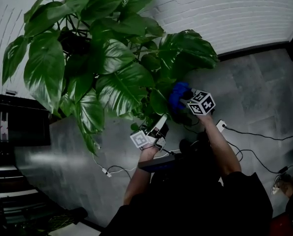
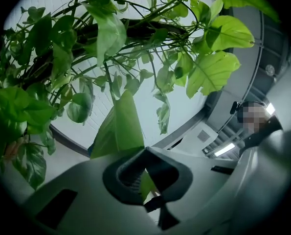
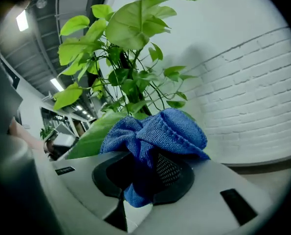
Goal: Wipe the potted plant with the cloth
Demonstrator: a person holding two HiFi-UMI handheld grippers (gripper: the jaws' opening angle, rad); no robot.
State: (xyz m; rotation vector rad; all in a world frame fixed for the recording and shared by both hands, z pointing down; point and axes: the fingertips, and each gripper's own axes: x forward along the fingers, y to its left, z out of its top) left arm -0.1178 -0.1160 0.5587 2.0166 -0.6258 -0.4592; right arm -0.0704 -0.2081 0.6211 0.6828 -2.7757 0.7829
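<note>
the blue cloth (image 3: 155, 131) sits bunched between the jaws of the right gripper (image 3: 144, 175). the two dark pads are closed on its lower folds, a short tail hangs beneath them, and most of the bundle swells out past the tips. a broad leaf lies just beside the bundle on its left in the right gripper view; i cannot tell whether they touch. from the head view the cloth is pushed in among the lower right foliage of the potted plant (image 1: 102, 58), under a large drooping leaf.

the left gripper (image 2: 144, 173) has its jaws pressed together on a long green leaf (image 2: 118, 129). the blade rises above the pads and a sliver of it shows below them. in the head view this gripper is lower than the right one and to its left, near it but apart.

as for print, the marker cube (image 1: 201, 103) on each gripper shows black and white square patterns, not letters. a small dark label (image 3: 65, 170) on the right gripper's body is too small to read. behind the plant is a white brick wall (image 3: 253, 87).
</note>
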